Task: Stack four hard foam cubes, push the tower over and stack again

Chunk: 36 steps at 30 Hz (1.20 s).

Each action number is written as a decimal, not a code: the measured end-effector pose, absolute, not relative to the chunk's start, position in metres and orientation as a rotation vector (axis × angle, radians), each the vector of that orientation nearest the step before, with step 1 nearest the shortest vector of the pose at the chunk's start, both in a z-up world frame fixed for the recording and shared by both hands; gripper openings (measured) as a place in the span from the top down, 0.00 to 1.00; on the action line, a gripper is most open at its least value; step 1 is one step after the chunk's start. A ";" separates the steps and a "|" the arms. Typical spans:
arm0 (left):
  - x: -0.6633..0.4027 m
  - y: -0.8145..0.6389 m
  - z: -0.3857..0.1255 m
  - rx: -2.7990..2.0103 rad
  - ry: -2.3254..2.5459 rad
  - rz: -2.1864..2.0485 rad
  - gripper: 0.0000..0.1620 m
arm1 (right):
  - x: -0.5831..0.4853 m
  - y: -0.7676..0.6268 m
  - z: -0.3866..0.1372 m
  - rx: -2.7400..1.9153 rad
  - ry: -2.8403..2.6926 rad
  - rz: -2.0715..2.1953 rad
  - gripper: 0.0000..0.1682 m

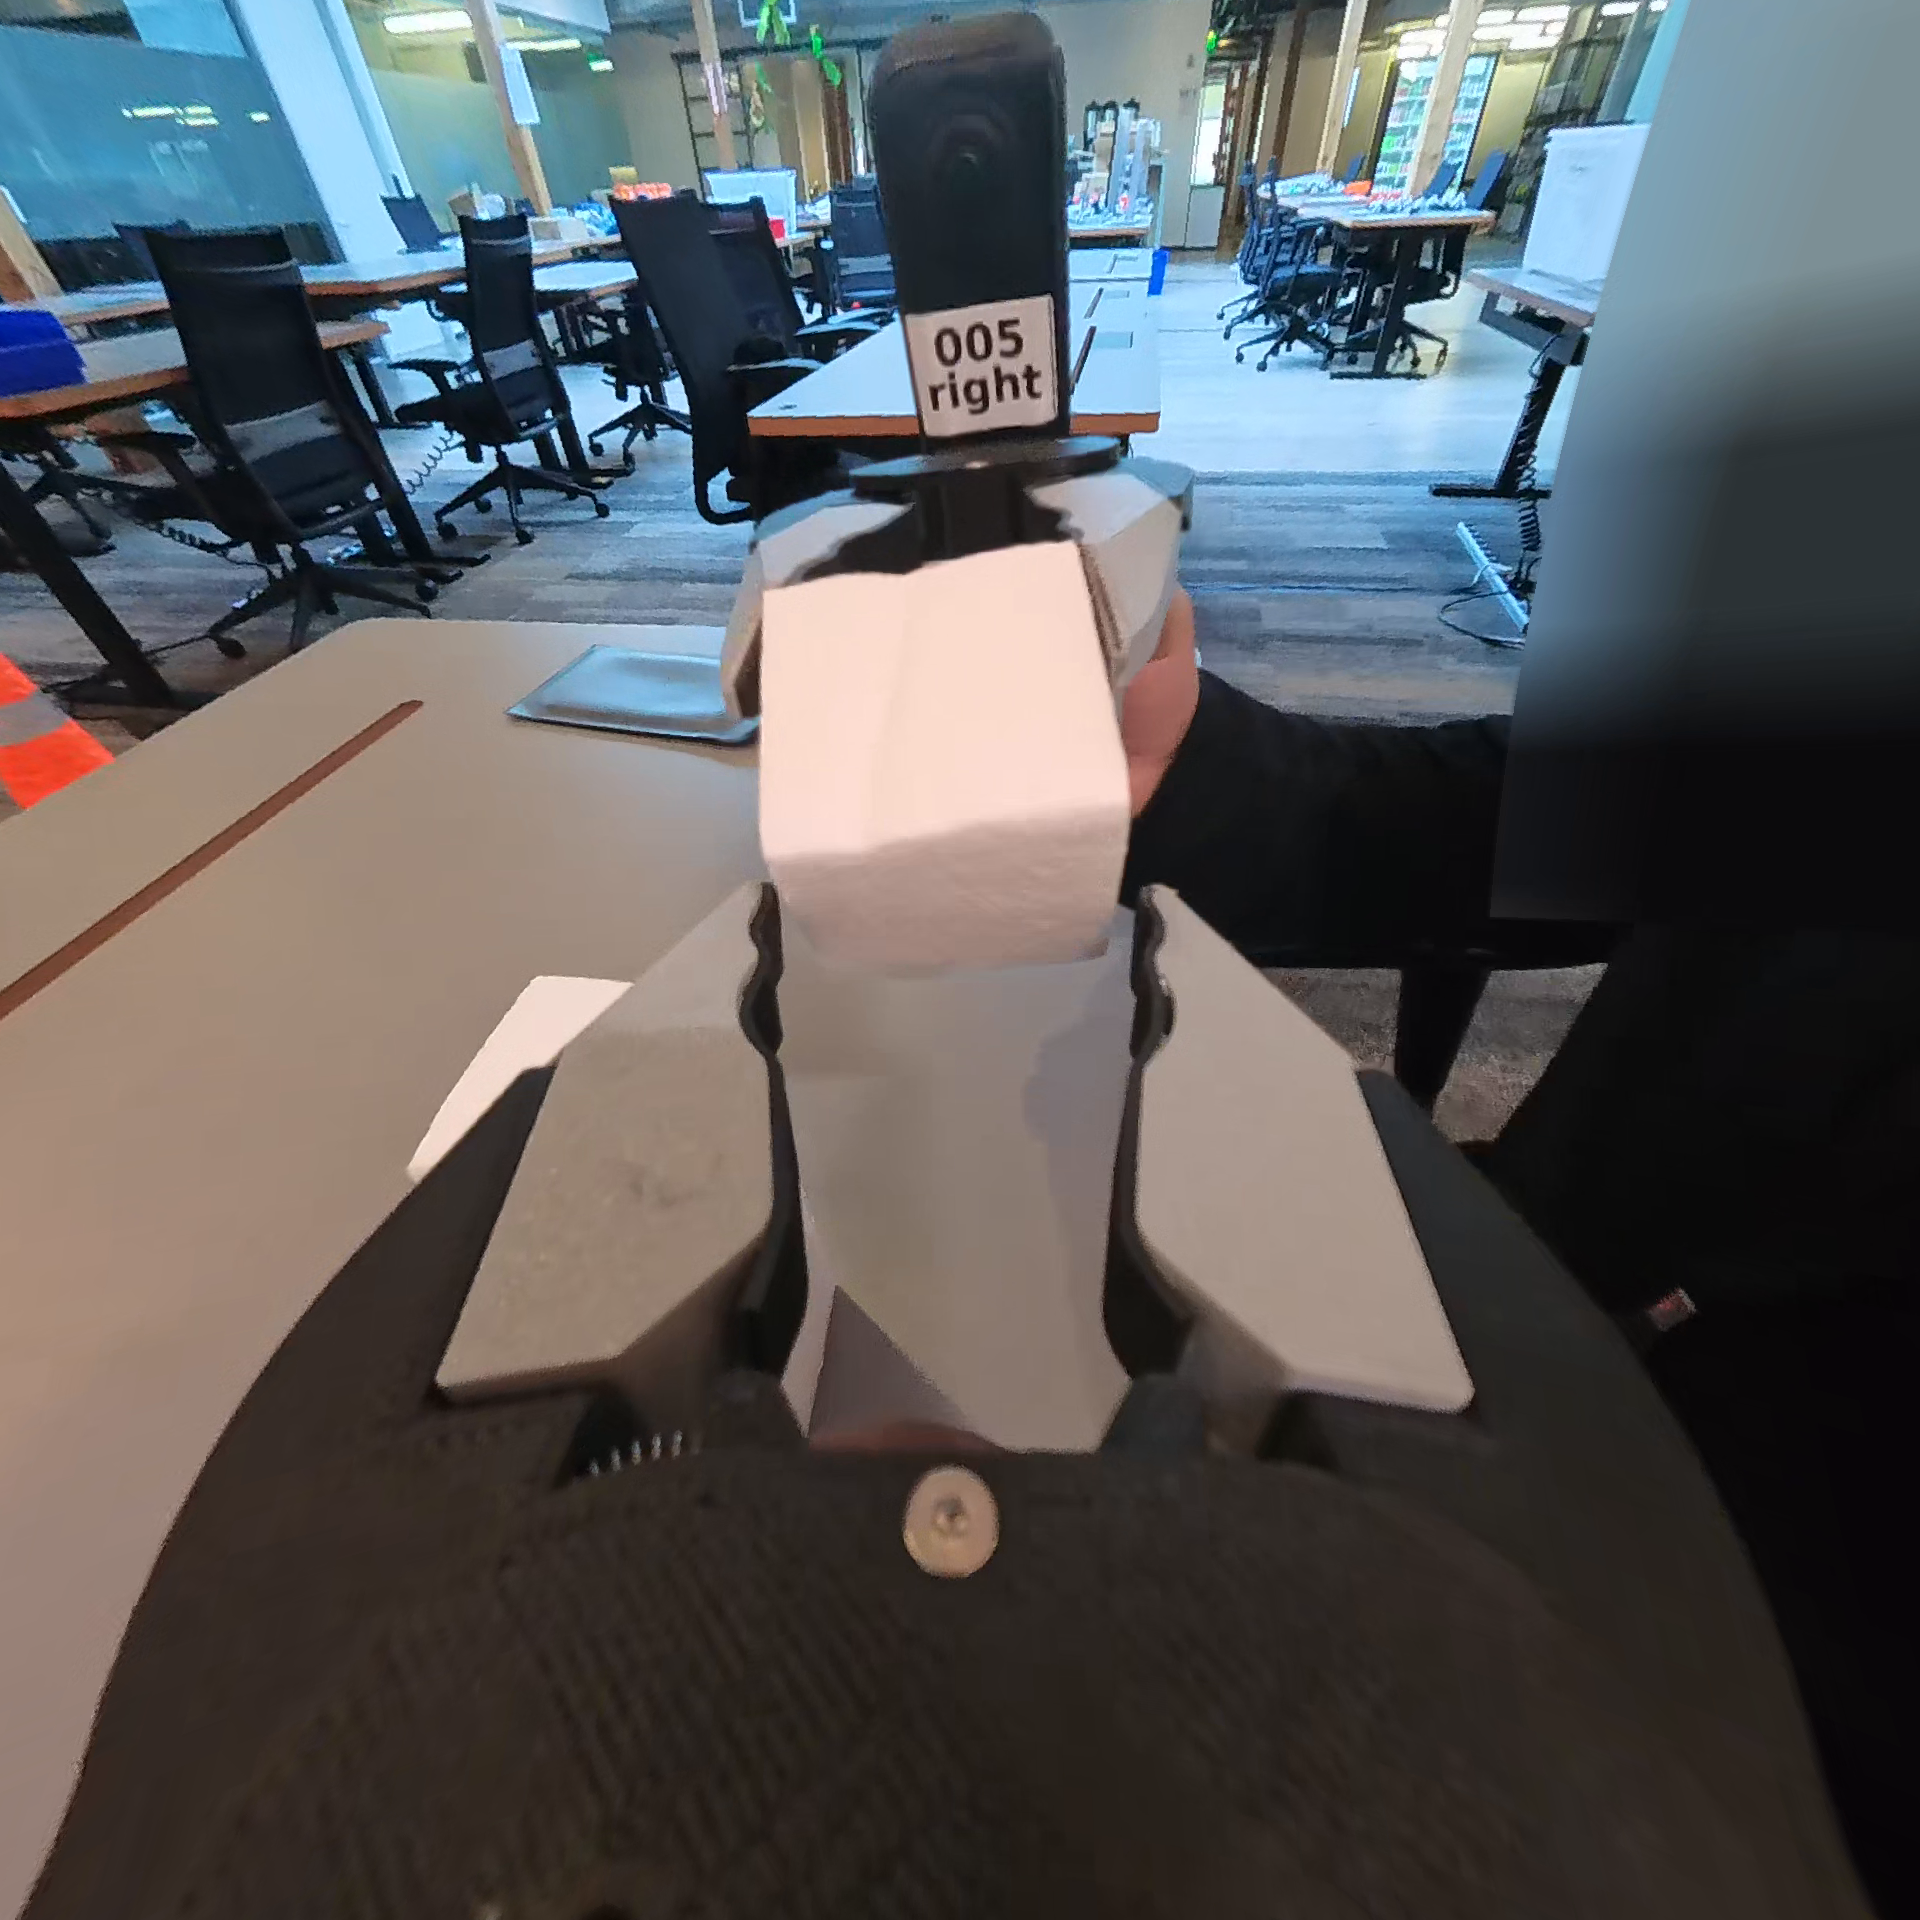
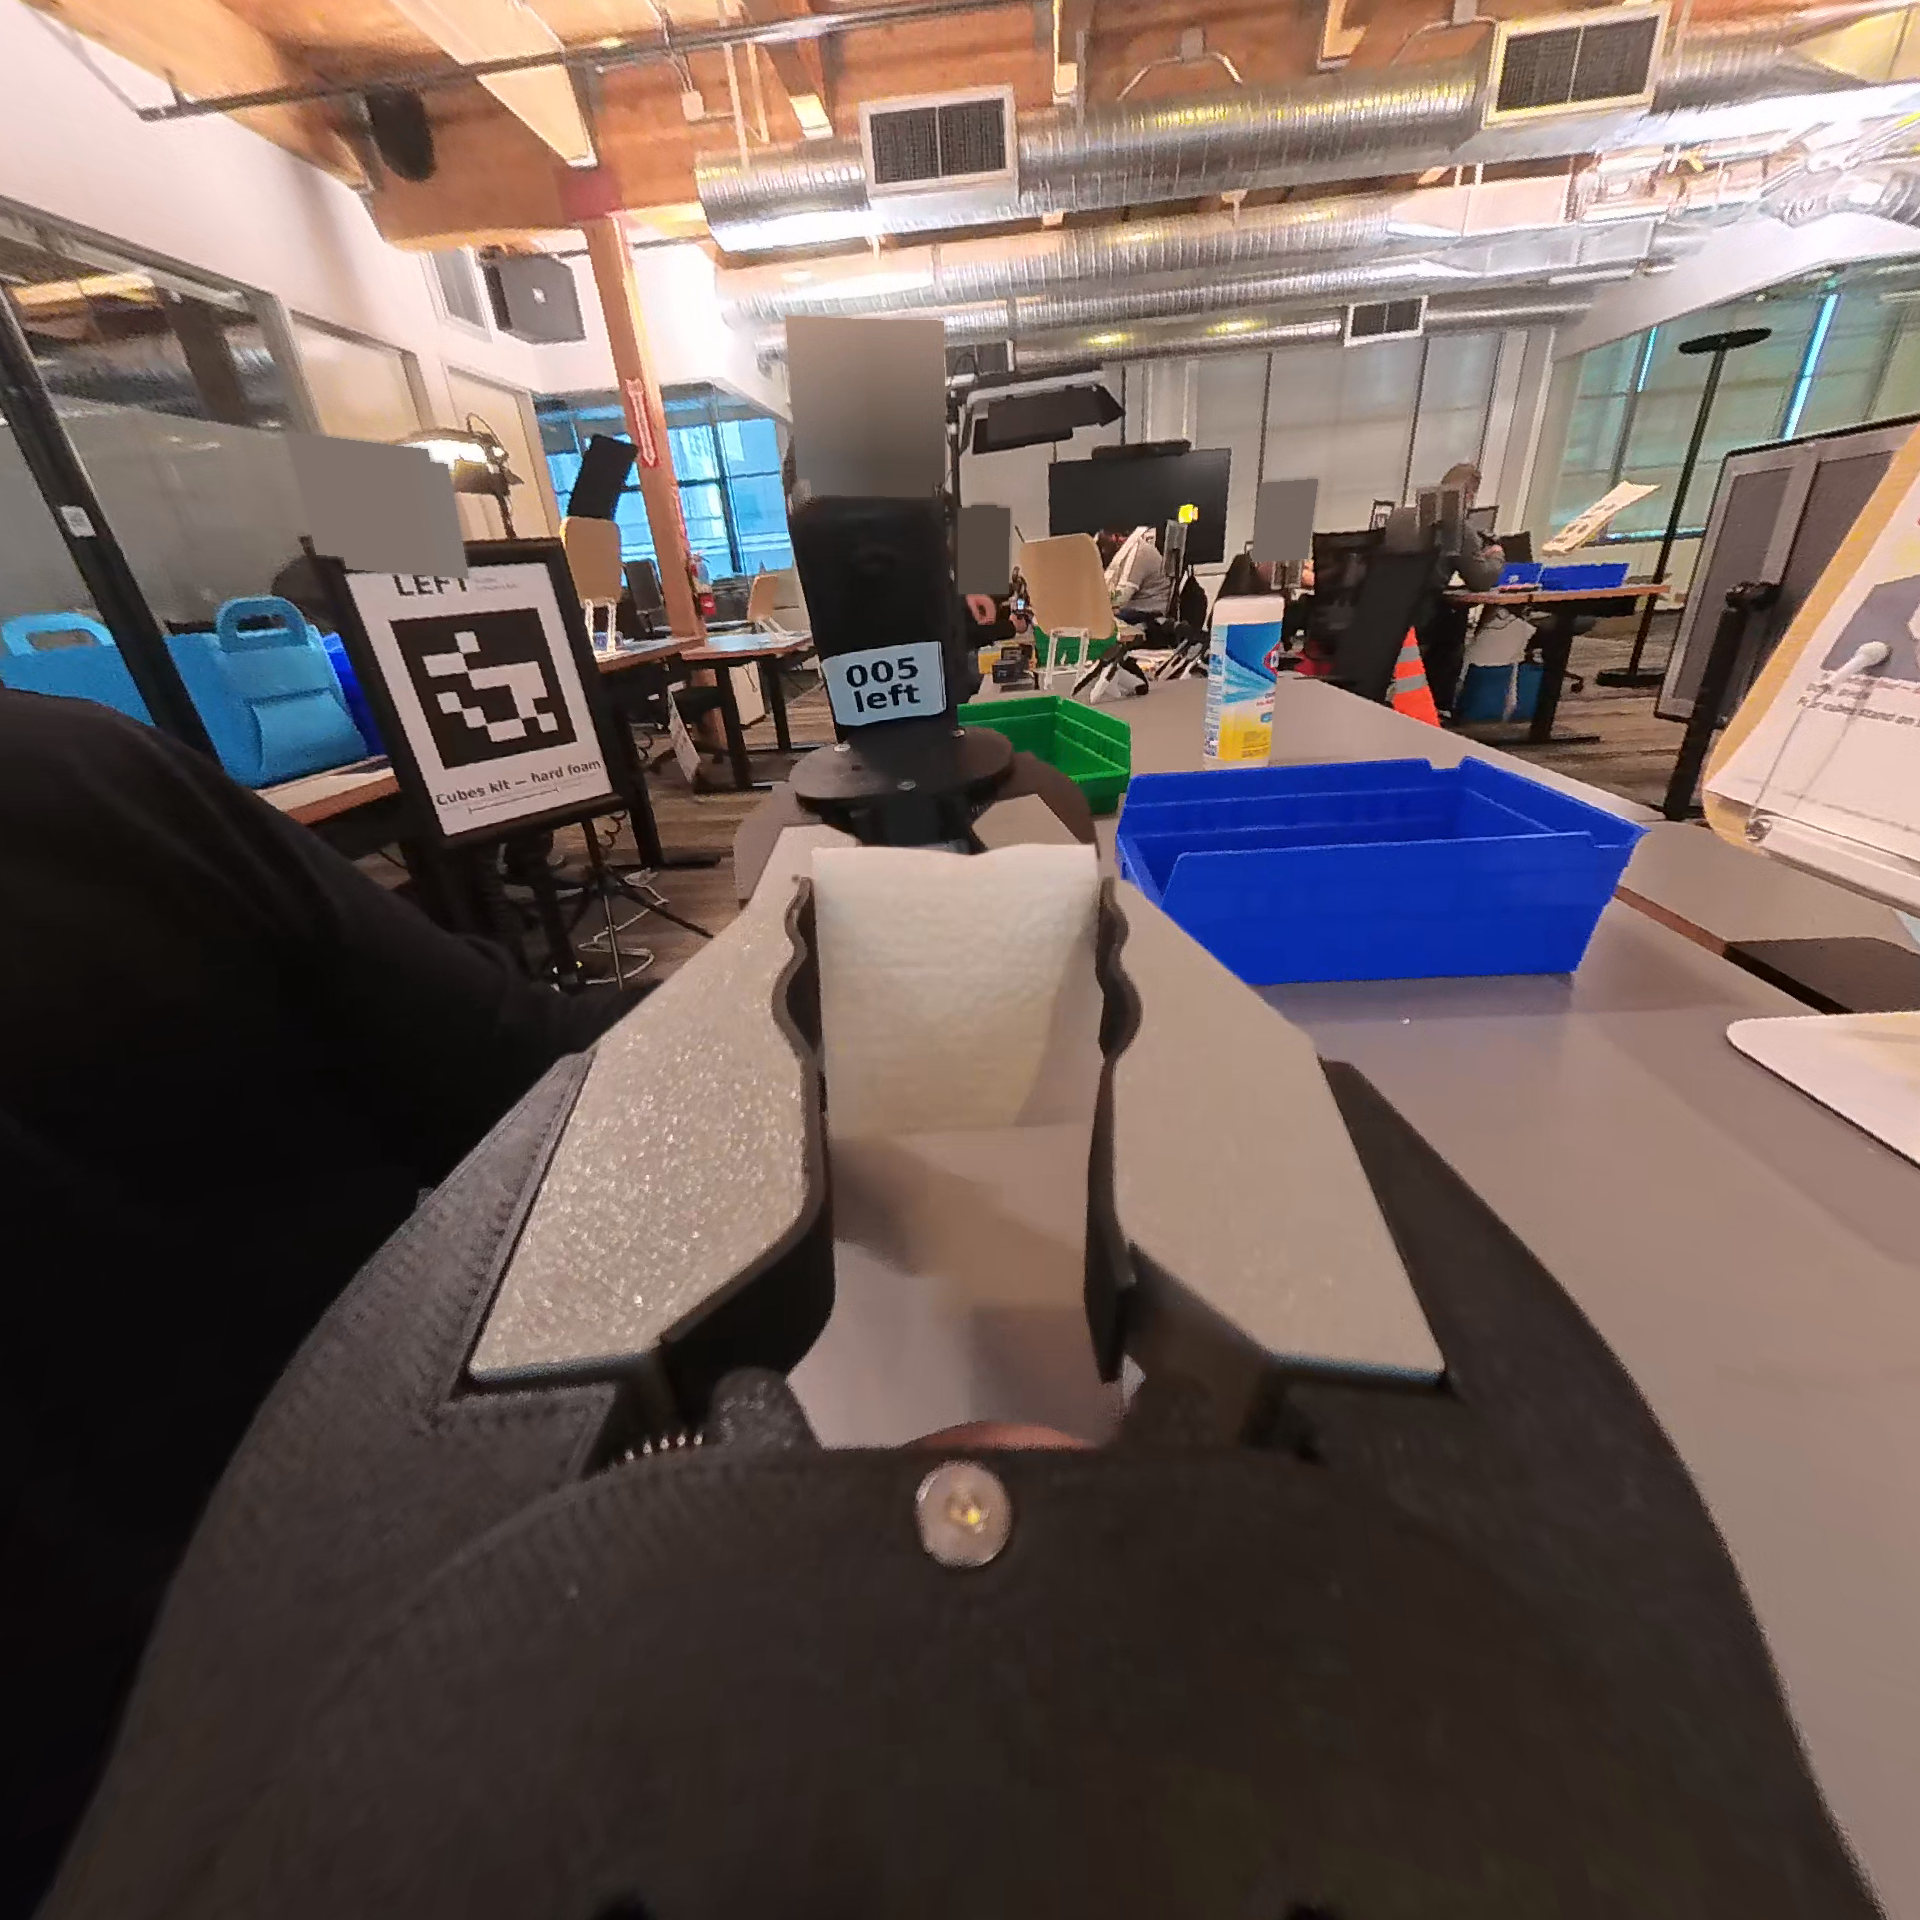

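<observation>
**Op A:** Between my two tools, out over the grey worktop (image 1: 312, 935), I have the white foam. My right tool (image 2: 951, 935) has its jaws closed onto the sides of one cube (image 2: 951, 997), and in the left wrist view that same cube (image 1: 940, 748) hangs at the far end of my left fingers (image 1: 665, 1122).

**Op B:** And your left tool (image 1: 951, 935)?

**Op A:** Its jaws stand about a cube's width apart around white foam (image 1: 956, 1195) lower down. I can't tell whether they press it or just bracket it. Another cube (image 1: 520, 1049) lies on the worktop, just left of that tool.

**Op B:** So you're stacking?

**Op A:** I judge so: setting the carried cube onto the lower one. Next I need to square its faces, lower it flat, then ease the right jaws apart without nudging.
</observation>
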<state>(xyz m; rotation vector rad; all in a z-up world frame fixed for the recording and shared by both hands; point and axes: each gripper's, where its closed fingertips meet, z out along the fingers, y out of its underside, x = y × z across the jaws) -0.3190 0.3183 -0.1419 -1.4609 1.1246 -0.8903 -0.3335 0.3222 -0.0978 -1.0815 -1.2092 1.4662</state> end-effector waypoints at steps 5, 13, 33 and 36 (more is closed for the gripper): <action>-0.323 0.318 -0.140 -1.446 1.150 -0.915 0.66 | -0.336 0.322 -0.105 -1.100 -1.254 1.411 0.69; -0.329 0.317 -0.140 -1.436 1.188 -0.911 0.66 | -0.337 0.322 -0.114 -1.128 -1.309 1.374 0.69; -0.341 0.333 -0.150 -1.458 1.257 -0.904 0.66 | -0.344 0.336 -0.129 -1.192 -1.304 1.327 0.69; -0.349 0.343 -0.152 -1.480 1.242 -0.869 0.62 | -0.344 0.342 -0.128 -1.186 -1.292 1.276 0.69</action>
